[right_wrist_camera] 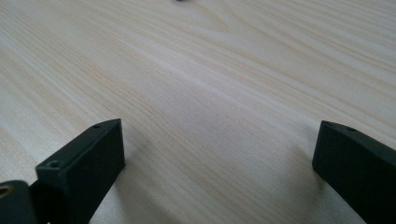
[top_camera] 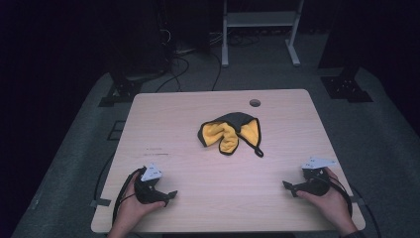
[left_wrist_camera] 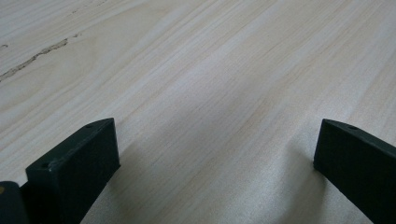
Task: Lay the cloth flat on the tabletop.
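Observation:
A crumpled cloth [top_camera: 230, 133], yellow inside with a dark grey outer side and a black hanging loop, lies near the middle of the light wooden table [top_camera: 198, 109]. My left gripper [top_camera: 171, 195] rests on the table at the front left, held by a hand, well short of the cloth. In the left gripper view its jaws stand wide apart over bare wood, so my left gripper [left_wrist_camera: 215, 149] is open and holds nothing. My right gripper [top_camera: 286, 186] rests at the front right, and its own view shows my right gripper [right_wrist_camera: 219, 149] open the same way.
A round cable hole [top_camera: 255, 102] sits near the table's far edge. Beyond the table are a white frame [top_camera: 260, 29], cables on the floor and dark stands. Bare wood lies between the grippers and the cloth.

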A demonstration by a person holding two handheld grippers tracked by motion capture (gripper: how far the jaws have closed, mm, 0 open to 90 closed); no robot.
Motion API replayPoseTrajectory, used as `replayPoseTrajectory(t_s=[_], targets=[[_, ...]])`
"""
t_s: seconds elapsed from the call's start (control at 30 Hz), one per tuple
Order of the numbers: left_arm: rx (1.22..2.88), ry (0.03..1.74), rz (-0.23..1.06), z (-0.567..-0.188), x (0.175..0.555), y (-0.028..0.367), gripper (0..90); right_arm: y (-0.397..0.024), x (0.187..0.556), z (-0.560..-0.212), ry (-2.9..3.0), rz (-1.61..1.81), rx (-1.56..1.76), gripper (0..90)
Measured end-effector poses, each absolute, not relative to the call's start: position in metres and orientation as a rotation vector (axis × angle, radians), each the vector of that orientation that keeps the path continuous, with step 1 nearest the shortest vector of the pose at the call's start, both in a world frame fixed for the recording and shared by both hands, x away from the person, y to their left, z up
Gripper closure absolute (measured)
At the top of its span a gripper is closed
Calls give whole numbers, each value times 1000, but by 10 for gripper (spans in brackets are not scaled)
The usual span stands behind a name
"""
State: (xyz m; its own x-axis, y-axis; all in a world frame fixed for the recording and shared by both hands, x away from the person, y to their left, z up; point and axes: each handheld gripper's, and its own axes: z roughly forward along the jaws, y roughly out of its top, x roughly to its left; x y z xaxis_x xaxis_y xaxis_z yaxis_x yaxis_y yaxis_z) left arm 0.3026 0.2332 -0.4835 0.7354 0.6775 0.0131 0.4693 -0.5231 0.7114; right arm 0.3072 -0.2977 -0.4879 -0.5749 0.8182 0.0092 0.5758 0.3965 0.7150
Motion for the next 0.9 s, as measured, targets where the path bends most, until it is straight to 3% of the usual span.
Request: replayPoseTrajectory(t_s=[0.2,0.37,0.63,0.9], targets=[[2220,862,378,-484,303,233,0,-300,306,-487,2304,997,1206,82],[2220,863,378,-484,303,233,0,-305,307,-483,2302,1001,1194,289],[2219,863,378,-484,303,233,0,-300,314,-471,2291,1039,1125,380],[2216,873,382,-484,303,233,0,-289,327,-461,2294,1092,1081,404]])
